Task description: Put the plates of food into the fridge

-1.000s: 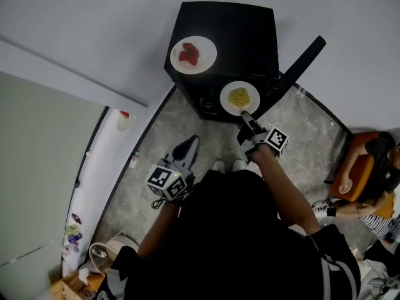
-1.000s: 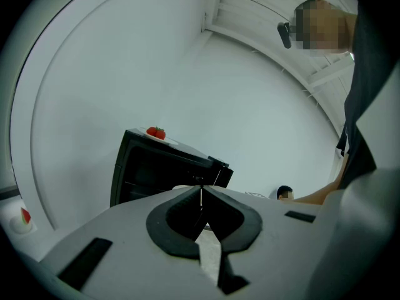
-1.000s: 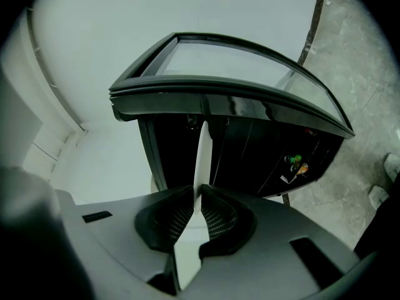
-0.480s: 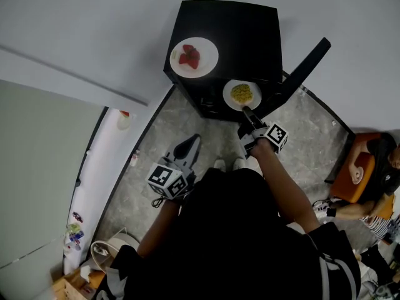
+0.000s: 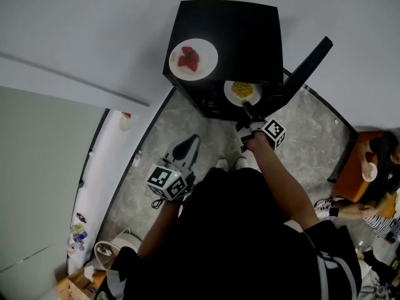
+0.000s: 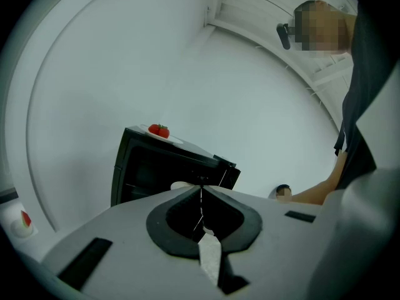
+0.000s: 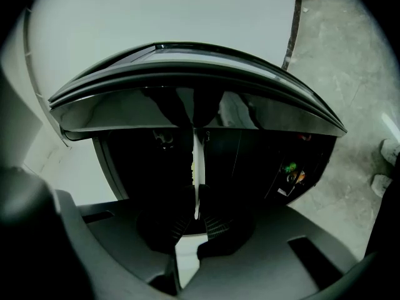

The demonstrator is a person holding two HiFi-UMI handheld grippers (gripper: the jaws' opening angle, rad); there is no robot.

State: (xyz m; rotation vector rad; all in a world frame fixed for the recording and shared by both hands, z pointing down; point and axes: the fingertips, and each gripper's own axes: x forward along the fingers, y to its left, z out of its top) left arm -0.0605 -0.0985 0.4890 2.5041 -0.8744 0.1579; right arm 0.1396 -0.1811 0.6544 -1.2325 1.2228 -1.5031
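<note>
Plate of yellow food [image 5: 242, 93]: at the open front of the fridge, just under the front edge of its top, and off the floor. In the right gripper view it shows edge-on [image 7: 198, 158] against the dark interior.
Right tool [image 5: 247, 108]: reaches forward to the plate's near rim. Its jaws [image 7: 195, 199] are narrow and closing, with the rim between them and the pads on it.
Plate of red food [image 5: 194, 59]: rests on the fridge top near its front left corner. It also shows in the left gripper view [image 6: 164, 134].
Fridge [image 5: 240, 27]: low and black, against the pale wall. Its door [image 5: 306, 64] is swung open to the right.
Left tool [image 5: 189, 144]: held low over the grey floor [image 5: 187, 114], well apart from both plates. Its jaws [image 6: 201, 195] are together with nothing between them.
Seated person [image 5: 375, 167]: at the right edge of the head view, well apart from the fridge.
</note>
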